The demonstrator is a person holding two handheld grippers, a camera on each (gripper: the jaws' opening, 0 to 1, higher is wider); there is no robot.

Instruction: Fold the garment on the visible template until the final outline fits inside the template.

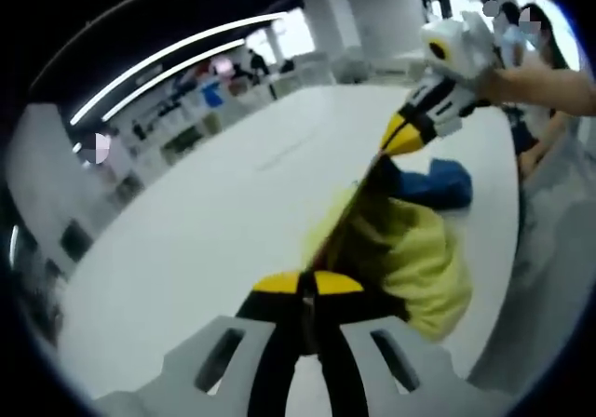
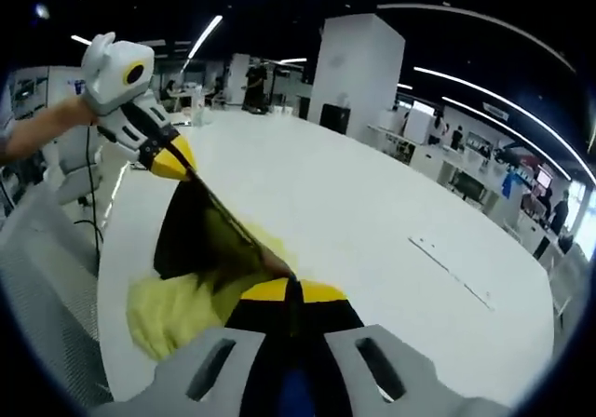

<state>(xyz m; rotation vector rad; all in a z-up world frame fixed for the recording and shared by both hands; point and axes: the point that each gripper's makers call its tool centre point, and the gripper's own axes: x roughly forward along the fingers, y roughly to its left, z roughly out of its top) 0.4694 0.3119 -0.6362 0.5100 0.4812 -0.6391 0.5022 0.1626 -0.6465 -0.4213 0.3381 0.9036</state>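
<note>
Left gripper view: My left gripper (image 1: 305, 285) has its jaws pinched shut on the garment (image 1: 419, 259). The cloth stretches to my right gripper (image 1: 402, 138), and the rest sags onto the white table (image 1: 214, 221). A blue thing (image 1: 438, 182) lies behind it.

Right gripper view: My right gripper (image 2: 291, 291) is pinched shut on the same edge. No blue thing here. I see no template.

Feel: Soft, light and floppy. I think corners are best to grab.
</note>
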